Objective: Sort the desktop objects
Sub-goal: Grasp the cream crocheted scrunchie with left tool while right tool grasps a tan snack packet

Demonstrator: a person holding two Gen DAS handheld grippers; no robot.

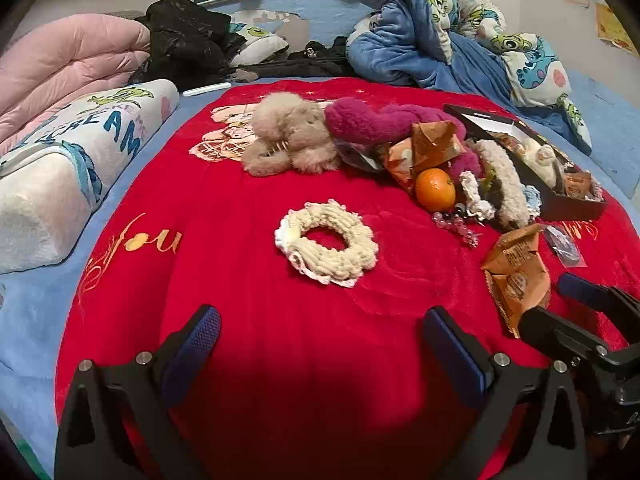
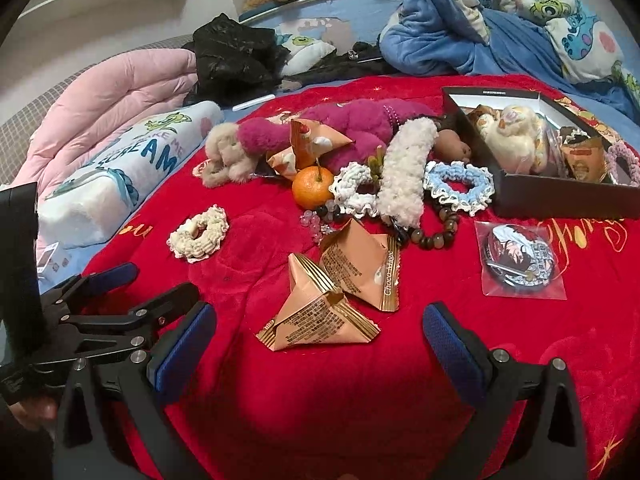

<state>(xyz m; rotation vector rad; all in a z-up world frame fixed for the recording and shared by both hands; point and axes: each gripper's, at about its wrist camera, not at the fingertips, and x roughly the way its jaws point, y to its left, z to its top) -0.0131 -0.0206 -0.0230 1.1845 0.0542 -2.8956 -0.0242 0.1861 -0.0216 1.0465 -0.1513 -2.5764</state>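
Observation:
A cream scrunchie (image 1: 326,242) lies on the red blanket (image 1: 248,288) just ahead of my open, empty left gripper (image 1: 320,344); it also shows in the right wrist view (image 2: 199,233). My right gripper (image 2: 320,340) is open and empty, just behind two orange snack packets (image 2: 340,280). Beyond lie an orange (image 2: 312,186), white (image 2: 358,194) and blue (image 2: 460,186) scrunchies, a bead bracelet (image 2: 436,228), a bagged badge (image 2: 520,260) and plush toys (image 2: 304,136). A black box (image 2: 560,196) at the right holds several items.
A Scream pillow (image 1: 68,160) and pink quilt (image 1: 60,64) lie left. A blue blanket heap (image 1: 452,36) and black clothes (image 1: 188,36) lie behind. The right gripper shows at the right edge of the left wrist view (image 1: 576,316).

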